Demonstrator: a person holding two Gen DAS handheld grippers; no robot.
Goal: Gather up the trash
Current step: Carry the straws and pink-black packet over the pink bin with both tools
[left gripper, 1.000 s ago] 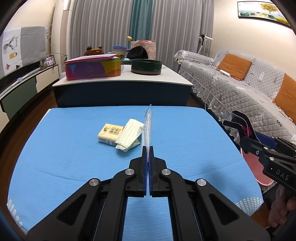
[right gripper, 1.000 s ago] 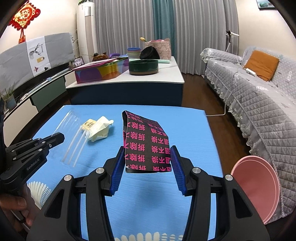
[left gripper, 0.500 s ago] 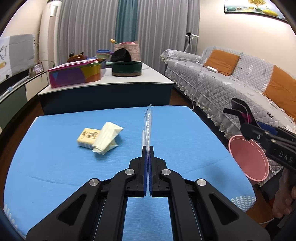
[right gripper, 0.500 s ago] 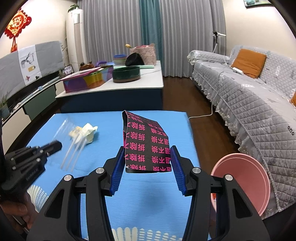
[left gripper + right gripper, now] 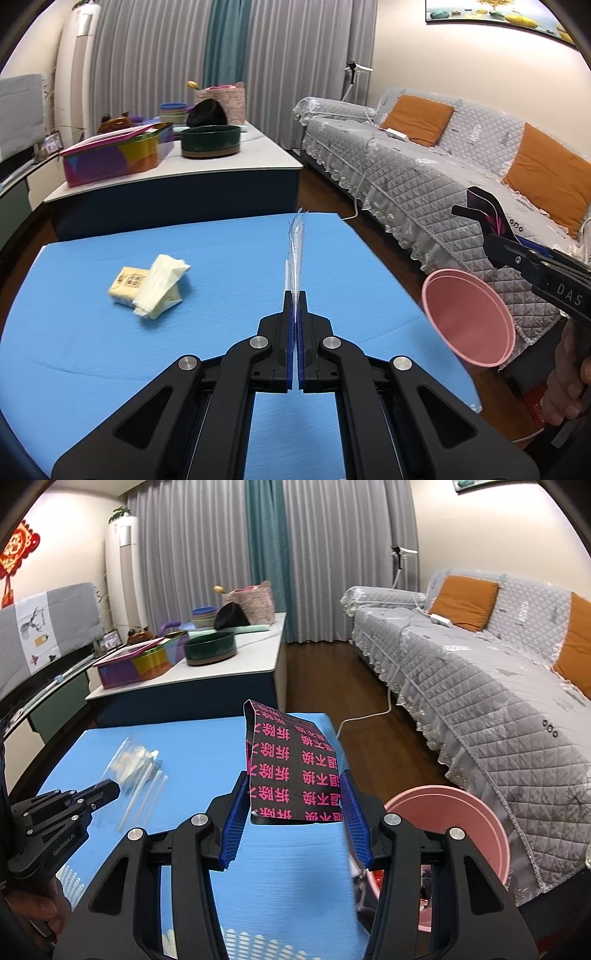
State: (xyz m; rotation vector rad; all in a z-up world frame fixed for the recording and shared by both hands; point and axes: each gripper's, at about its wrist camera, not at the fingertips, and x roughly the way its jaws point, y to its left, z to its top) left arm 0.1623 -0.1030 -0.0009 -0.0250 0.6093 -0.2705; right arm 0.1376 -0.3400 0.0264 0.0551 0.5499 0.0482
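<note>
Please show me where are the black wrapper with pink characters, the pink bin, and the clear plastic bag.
black wrapper [image 5: 293,764]: right wrist view, middle of its printed face.
pink bin [image 5: 469,321]: left wrist view, inner wall.
clear plastic bag [image 5: 296,240]: left wrist view, thin edge above the left claw.

Both grippers now lie farther right than before: the pink bin [image 5: 448,834] sits closer below the right gripper [image 5: 293,812], and the tissue packet [image 5: 147,291] appears farther left.
</note>
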